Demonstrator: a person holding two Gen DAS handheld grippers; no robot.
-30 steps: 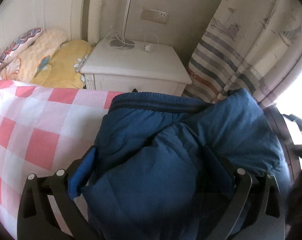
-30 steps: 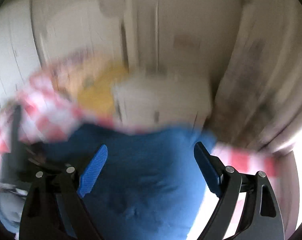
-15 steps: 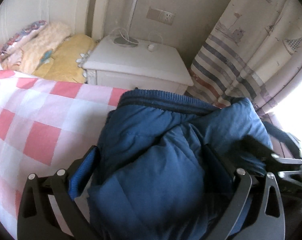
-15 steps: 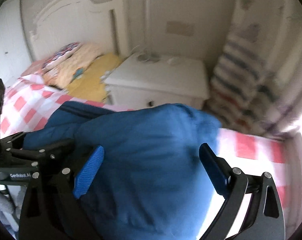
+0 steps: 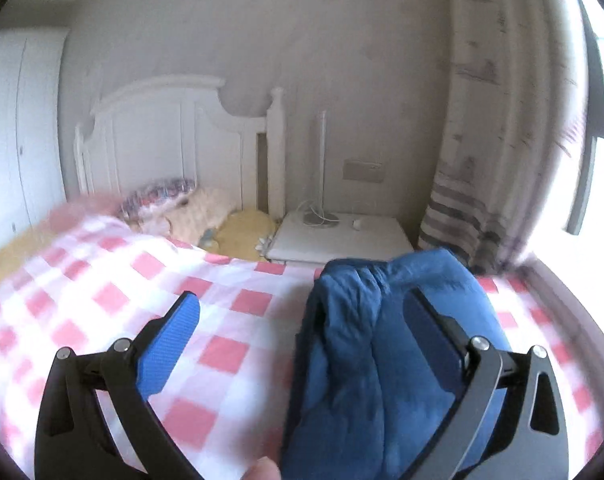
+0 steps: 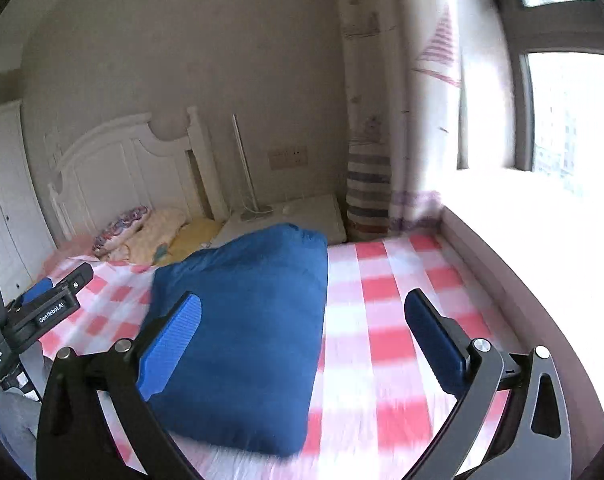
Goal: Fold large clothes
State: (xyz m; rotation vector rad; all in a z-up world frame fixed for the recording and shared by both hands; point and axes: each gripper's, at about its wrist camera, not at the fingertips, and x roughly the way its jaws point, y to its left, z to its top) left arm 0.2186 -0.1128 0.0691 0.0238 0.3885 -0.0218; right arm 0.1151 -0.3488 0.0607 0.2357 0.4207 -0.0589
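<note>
A blue padded jacket [image 6: 246,332] lies folded into a thick block on the pink-and-white checked bed sheet [image 6: 385,320]. In the left wrist view the jacket [image 5: 365,364] fills the lower right. My left gripper [image 5: 302,324] is open and empty, raised above the bed, its right finger over the jacket. My right gripper [image 6: 302,324] is open and empty, raised above the jacket's right edge. The left gripper's body [image 6: 42,312] shows at the left of the right wrist view.
A white nightstand [image 5: 341,236] with a lamp base and cables stands behind the bed. Pillows [image 5: 190,208] lie by the white headboard [image 5: 162,140]. A striped curtain [image 6: 369,184] and a bright window [image 6: 561,120] are on the right. A wardrobe [image 5: 14,120] stands at the left.
Both grippers have lifted up and back from the jacket. The jacket now lies free on the bed, no longer between the left fingers.
</note>
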